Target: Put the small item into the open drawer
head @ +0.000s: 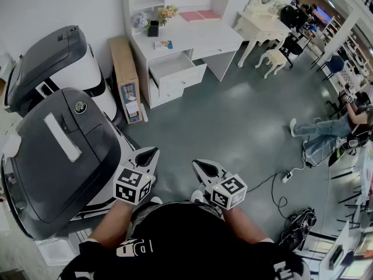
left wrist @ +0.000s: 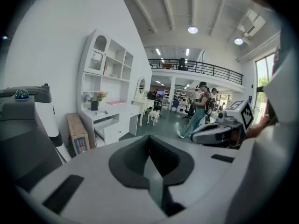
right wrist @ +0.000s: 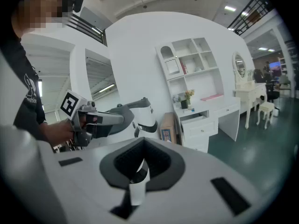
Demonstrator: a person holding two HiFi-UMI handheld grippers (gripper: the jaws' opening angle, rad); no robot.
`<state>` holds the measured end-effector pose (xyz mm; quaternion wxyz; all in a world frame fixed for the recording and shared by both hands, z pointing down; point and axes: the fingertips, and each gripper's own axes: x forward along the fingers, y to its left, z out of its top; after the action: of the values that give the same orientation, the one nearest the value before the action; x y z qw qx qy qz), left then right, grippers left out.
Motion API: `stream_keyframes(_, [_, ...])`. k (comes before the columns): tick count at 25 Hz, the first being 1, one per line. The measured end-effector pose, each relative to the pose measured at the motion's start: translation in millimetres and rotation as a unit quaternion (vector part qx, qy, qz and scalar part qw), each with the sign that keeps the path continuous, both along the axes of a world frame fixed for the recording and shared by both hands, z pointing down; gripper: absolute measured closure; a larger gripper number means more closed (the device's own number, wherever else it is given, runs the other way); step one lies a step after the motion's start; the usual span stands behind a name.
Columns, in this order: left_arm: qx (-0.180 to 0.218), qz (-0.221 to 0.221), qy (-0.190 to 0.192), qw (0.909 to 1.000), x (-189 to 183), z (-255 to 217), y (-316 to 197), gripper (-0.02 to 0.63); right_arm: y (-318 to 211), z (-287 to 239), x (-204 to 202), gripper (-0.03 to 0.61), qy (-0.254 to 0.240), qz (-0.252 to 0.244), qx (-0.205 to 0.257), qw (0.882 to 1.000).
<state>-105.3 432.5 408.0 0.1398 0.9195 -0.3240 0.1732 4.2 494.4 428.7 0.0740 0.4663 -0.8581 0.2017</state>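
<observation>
The small flat blue-and-orange item, likely light and stiff and best pinched by its edges, lies on the far white worktop above the open drawer, while the left gripper and right gripper have their fingers closed.

Bright, even indoor light. Round ceiling lights glow at top of left gripper view, with daylight from a window at its right edge. Shadows soft, faint sheen on floor. Heavy fisheye bend and dark vignette corners in both gripper views. Nearest foreground soft, background sharp.
</observation>
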Motion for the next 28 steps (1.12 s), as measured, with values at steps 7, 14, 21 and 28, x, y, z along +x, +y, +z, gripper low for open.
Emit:
stream_keyframes(7, [0.000, 0.002, -0.002, 1.0000, 0, -1, -3, 0.600, -4, 0, -3, 0.572, -0.001, -0.001, 0.000, 1.000])
stream_keyframes(14, [-0.001, 0.008, -0.001, 1.0000, -3, 1, -6, 0.600, -11, 2, -9, 0.572, -0.001, 0.001, 0.001, 1.000])
stream_keyframes(21, [0.000, 0.020, 0.002, 0.9998, -6, -2, -10, 0.600, -25, 0, -13, 0.569, 0.030, 0.027, 0.012, 0.999])
stream_keyframes(28, [-0.006, 0.043, 0.009, 0.9990, -12, 1, -11, 0.600, -31, 0, -33, 0.569, 0.040, 0.025, 0.003, 0.999])
